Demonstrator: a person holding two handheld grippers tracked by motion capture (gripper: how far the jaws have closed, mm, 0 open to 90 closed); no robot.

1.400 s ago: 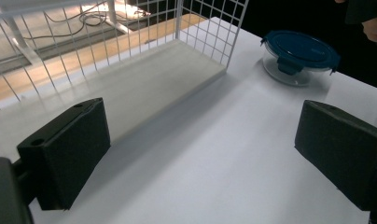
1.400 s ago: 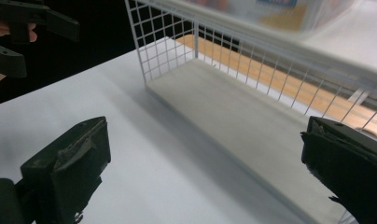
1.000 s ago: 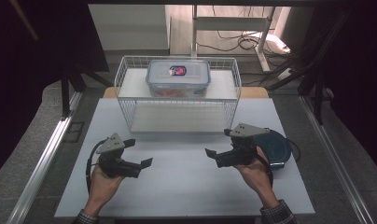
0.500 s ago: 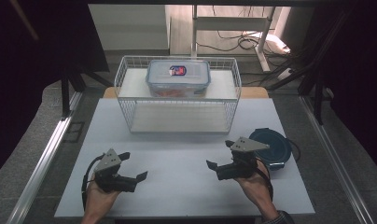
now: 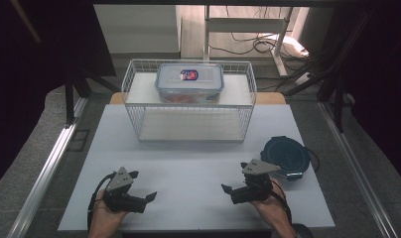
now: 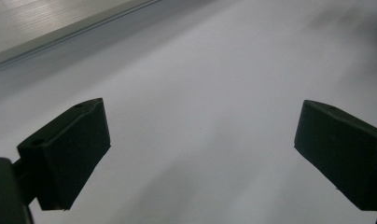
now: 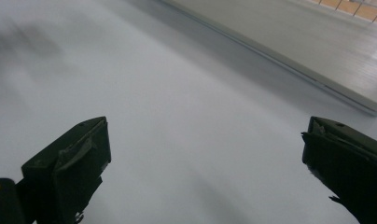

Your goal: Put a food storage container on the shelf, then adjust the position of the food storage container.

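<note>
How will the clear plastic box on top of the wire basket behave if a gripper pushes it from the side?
The plastic box looks rigid with a clipped lid, so it should probably slide, not bend. It is low and wide, so tipping seems unlikely. It sits on the wire basket, so a strong push may send it off the edge.

The white table (image 5: pixel 188 168) lay bare between the left gripper (image 5: pixel 144 191) and the right gripper (image 5: pixel 231 191), giving open passage. Farther back a wire basket (image 5: pixel 188 101) blocked the middle, a lidded box (image 5: pixel 189 82) on top. A dark round lid (image 5: pixel 286 156) lay just beside the right gripper.
</note>
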